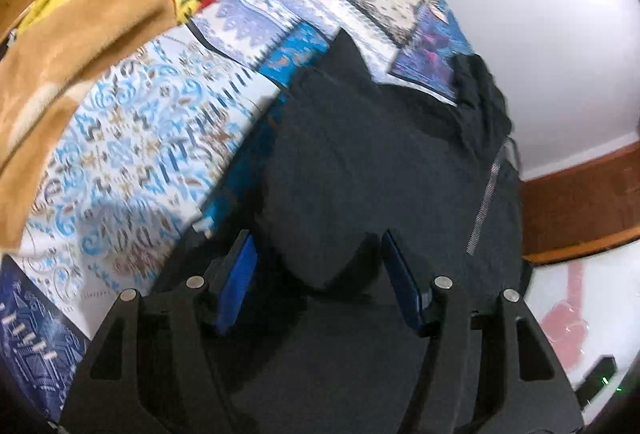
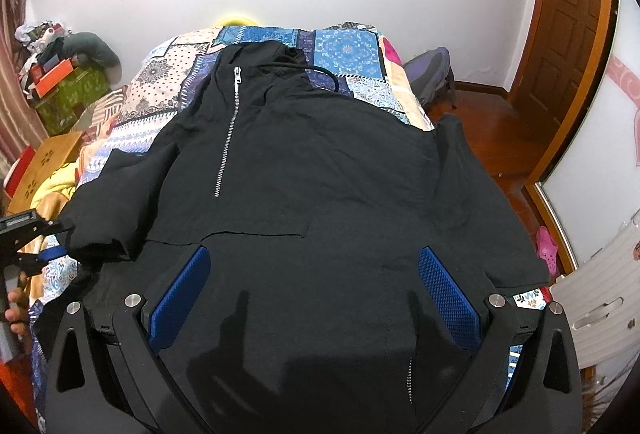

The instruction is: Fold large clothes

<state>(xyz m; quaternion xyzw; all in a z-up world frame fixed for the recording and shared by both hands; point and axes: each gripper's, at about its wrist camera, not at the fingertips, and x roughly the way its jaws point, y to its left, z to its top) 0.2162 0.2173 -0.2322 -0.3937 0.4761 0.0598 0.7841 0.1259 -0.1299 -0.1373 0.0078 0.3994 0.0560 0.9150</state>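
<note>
The black hooded jacket [image 2: 304,162] lay spread front-up across the patchwork bedspread [image 2: 348,50], hood toward the far wall, its silver zipper [image 2: 228,130] running down the chest and one sleeve [image 2: 100,226] bunched at the bed's left edge. It looked soft and limp, fairly light but bulky — likely to sag and crumple unless taken by a seam, cuff or hem rather than mid-panel. The right gripper [image 2: 316,294] hovered over the hem with its blue pads spread wide, nothing pinched between them. The left gripper [image 1: 320,282] was likewise parted and empty, poised above the dark cloth; in the right wrist view it sat just beside the bunched sleeve — the cuff seemed the sensible hold.
</note>
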